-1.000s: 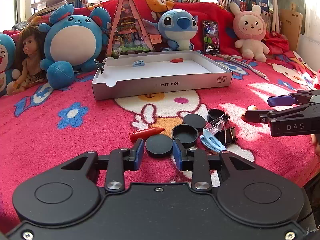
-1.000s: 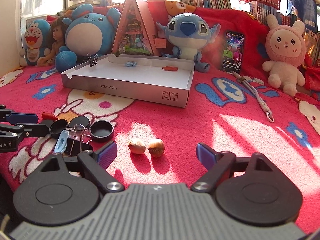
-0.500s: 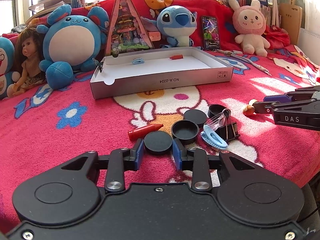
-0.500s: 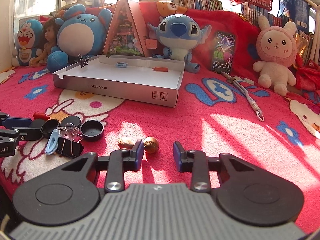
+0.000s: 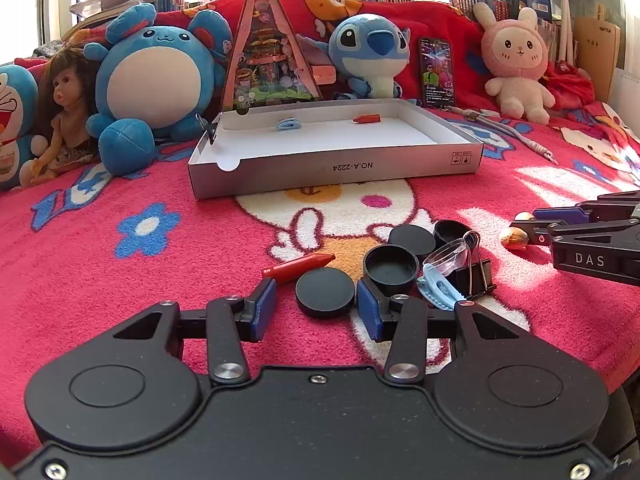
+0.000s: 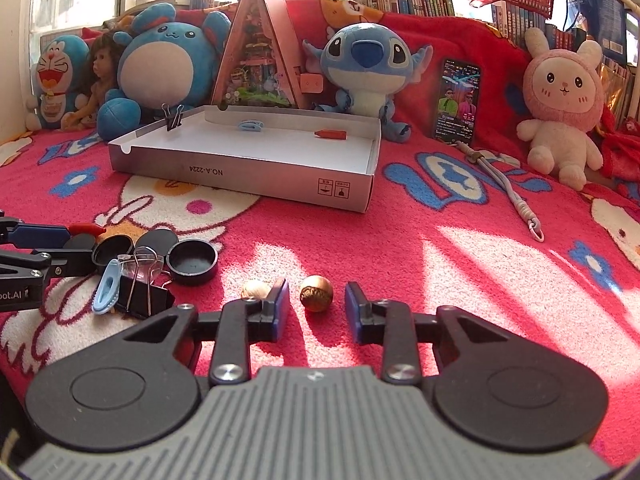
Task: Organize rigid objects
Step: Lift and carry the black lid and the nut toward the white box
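The white cardboard box (image 5: 336, 168) on the bed's red blanket (image 5: 120, 280) is the collecting place, and little is in it yet: a light blue clip (image 5: 288, 124) and a red crayon (image 5: 366, 119) lie near its far wall, and a black binder clip (image 6: 173, 118) is clamped on its rim at the far left corner. Most of the work is left, by the look of it. In front of the box, toward the cameras, a cluster lies loose: another red crayon (image 5: 298, 266), a flat black lid (image 5: 325, 292), an upturned black cap (image 5: 391, 269), two more black caps behind it, a clear piece, a second blue clip (image 5: 438, 290) and a second binder clip (image 5: 474, 276). To the right of that cluster sit two nuts. The left tool (image 5: 316, 312) flanks the flat lid and its jaws are opening, with gaps visible on both sides, so nothing is gripped. The right tool (image 6: 316, 310) has the darker nut (image 6: 316, 293) between its jaws, which are closing, but the pads do not yet press on it; the paler nut (image 6: 255, 290) lies just outside its left finger.
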Motion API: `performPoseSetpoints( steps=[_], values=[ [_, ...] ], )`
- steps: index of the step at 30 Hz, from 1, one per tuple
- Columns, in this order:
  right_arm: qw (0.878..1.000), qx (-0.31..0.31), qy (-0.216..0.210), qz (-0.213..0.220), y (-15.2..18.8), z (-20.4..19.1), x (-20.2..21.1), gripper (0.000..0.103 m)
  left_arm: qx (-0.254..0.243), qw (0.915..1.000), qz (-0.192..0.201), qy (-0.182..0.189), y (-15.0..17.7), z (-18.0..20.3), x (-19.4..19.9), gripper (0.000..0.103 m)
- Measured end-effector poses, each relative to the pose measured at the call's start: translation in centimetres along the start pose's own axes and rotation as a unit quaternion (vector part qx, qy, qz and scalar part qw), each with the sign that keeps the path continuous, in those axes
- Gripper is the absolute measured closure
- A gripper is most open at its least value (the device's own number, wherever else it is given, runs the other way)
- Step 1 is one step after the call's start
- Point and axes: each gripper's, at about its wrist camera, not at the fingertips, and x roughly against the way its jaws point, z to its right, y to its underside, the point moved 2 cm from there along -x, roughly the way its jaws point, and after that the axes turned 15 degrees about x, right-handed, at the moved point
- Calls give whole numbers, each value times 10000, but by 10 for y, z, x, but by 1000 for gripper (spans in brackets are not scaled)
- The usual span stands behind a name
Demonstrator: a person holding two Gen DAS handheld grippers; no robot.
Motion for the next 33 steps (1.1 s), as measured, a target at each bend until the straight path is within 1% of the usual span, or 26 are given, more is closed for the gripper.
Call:
performPoseSetpoints(
  steps=[2,4,5,6,8,11,16,22,26,33],
  values=[
    [10000,-43,55,7,1,1,0,67,30,10000,-13,25,-1,0,0,61],
    [9999,-107,127,2,1,2,0,69,52,9999,-25,89,-2,0,0,67],
    [9998,-147,143,7,1,3,0,70,58,9999,-29,135,-2,0,0,72],
    [9997,-185,129,14,2,4,-1,71,50,9999,-20,158,-2,1,1,73],
    [9998,-192,102,13,2,3,-1,73,3,9999,19,147,-1,3,1,73],
    [9999,-133,102,15,0,1,1,81,10,9998,20,178,-1,4,2,73],
    [9997,-195,135,86,-4,2,3,81,159,9995,29,269,-8,1,5,73],
    [9993,-280,152,191,-13,8,5,81,183,9992,182,312,-22,0,8,73],
    [9992,-266,183,242,-21,10,3,81,249,9988,281,319,-37,-1,5,73],
    [9985,-336,166,396,-41,15,-5,81,342,9979,431,353,-73,-1,-10,73]
  ],
)
